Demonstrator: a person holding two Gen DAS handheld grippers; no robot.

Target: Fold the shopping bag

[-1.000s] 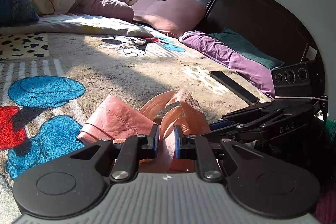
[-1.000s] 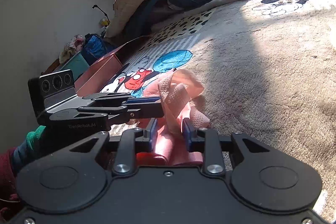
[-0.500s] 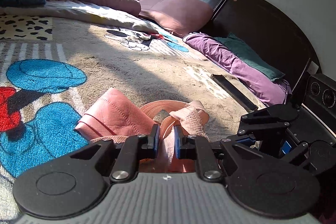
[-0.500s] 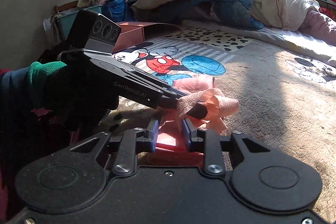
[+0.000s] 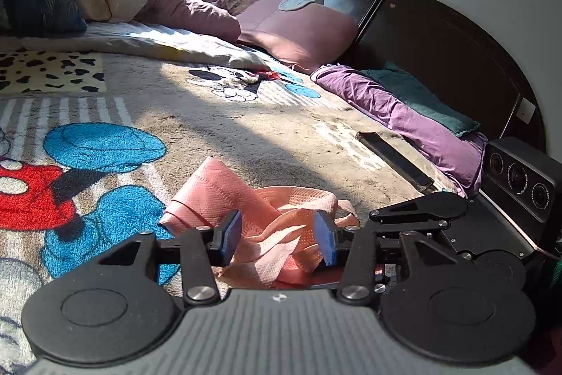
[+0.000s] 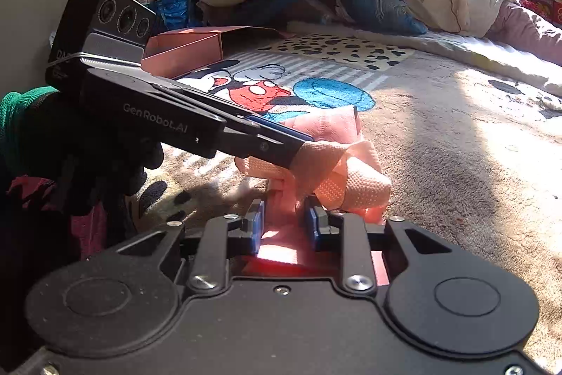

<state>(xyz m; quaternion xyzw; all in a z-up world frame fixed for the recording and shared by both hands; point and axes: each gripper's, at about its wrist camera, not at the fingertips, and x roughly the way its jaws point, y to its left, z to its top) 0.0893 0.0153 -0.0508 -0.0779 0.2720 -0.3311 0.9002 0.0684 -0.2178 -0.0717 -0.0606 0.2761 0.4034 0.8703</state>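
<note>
Item: pink shopping bag (image 5: 224,199), non-woven, bunched into a loose roll with handle loops (image 5: 302,199) spilling out; lies on the cartoon-print bed blanket (image 5: 210,129), near edge.

Left tongs (image 5: 277,236): jaws have just been opening and stand about half apart; handle fabric lies between the pads but neither pad presses on it. From the right wrist view a loop still drapes over one finger (image 6: 274,148).

Right tongs (image 6: 282,227): narrowly set, closed on the bag's thick folded body, which fills the gap between the blue pads (image 6: 256,227).

Position: bag sits directly ahead of both tongs, the right ones at its near end, the left ones coming in from the left across its top.

Handling note (judgement): keep the right grip firm as anchor; draw the left tongs clear without dragging the loop, then retake the loose handles and tuck them flat against the roll.
</note>
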